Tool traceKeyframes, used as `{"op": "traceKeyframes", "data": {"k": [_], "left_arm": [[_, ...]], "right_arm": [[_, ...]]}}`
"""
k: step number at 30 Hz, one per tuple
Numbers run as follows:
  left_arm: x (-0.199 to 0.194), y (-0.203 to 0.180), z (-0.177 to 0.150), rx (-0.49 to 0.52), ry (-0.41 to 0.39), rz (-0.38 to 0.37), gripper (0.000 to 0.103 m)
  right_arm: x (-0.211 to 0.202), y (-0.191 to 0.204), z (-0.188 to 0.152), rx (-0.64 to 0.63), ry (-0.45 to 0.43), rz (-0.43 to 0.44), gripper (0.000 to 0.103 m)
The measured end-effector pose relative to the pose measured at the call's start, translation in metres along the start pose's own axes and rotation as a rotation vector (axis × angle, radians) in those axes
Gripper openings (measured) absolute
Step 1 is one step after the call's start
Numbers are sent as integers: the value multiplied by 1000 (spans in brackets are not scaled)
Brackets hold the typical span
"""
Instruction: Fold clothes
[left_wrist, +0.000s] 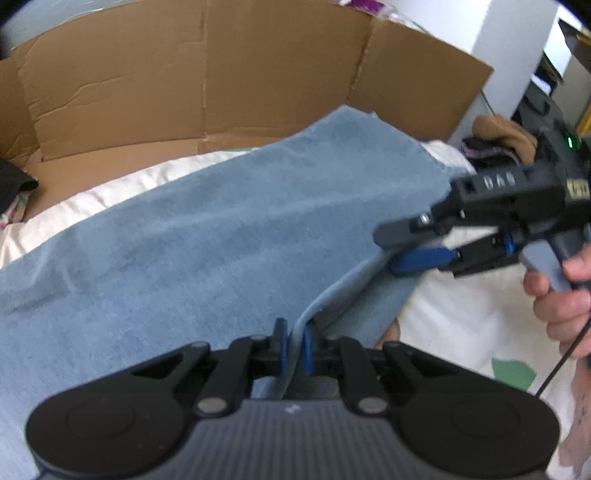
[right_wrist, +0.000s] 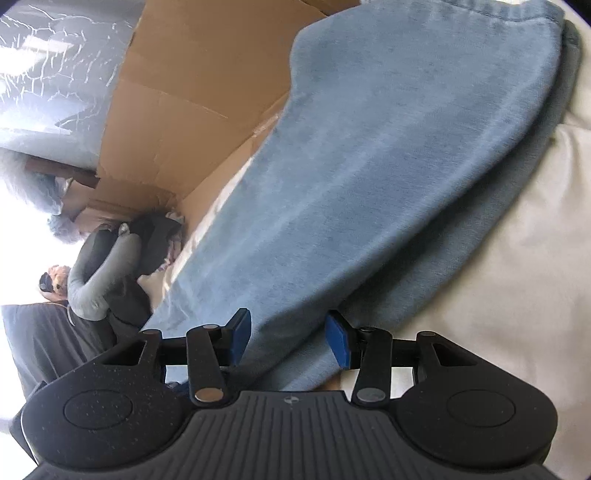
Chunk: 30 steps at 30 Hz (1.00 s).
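A light blue garment (left_wrist: 221, 236) lies spread over a white bed sheet (left_wrist: 458, 317), with one edge lifted into a fold. At the bottom of the left wrist view, my left gripper (left_wrist: 293, 347) is shut on that raised edge, pinched between the blue pads. My right gripper (left_wrist: 402, 247) comes in from the right, held by a hand (left_wrist: 561, 299), at the garment's right edge. In the right wrist view the right gripper (right_wrist: 290, 339) is open, and the folded blue garment (right_wrist: 388, 166) runs between its spread fingers without being pinched.
A flattened cardboard box (left_wrist: 184, 81) stands behind the bed. Dark clothes (right_wrist: 151, 236) and a grey neck pillow (right_wrist: 92, 284) are piled at one end. A white pillar (left_wrist: 502, 40) rises at the far right. A green patch (left_wrist: 513, 373) shows on the sheet.
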<state>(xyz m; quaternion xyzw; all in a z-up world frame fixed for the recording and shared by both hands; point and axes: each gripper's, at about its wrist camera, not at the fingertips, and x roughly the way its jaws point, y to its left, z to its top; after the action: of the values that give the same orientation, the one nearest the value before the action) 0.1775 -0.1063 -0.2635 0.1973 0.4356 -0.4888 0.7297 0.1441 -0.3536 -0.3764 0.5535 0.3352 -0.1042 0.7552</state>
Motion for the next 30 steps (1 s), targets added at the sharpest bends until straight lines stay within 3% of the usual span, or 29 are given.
{"op": "traceKeyframes", "data": {"k": [5, 10, 15, 20, 25, 30], "left_arm": [[8, -10, -14, 64, 44, 17, 27], [8, -12, -31, 82, 72, 36, 34], [-6, -4, -41, 50, 77, 70, 41], [-39, 8, -58, -13, 50, 108, 57], [-75, 22, -82, -67, 23, 219, 72], [-101, 33, -101, -117, 10, 306, 74]], "right_arm": [[5, -3, -11, -29, 48, -37, 53], [3, -12, -20, -20, 68, -39, 53], [-1, -10, -25, -36, 77, -43, 54], [-10, 0, -30, -67, 81, -14, 54], [-16, 17, -41, -150, 94, -7, 53], [-14, 28, -52, -219, 113, -21, 52]]}}
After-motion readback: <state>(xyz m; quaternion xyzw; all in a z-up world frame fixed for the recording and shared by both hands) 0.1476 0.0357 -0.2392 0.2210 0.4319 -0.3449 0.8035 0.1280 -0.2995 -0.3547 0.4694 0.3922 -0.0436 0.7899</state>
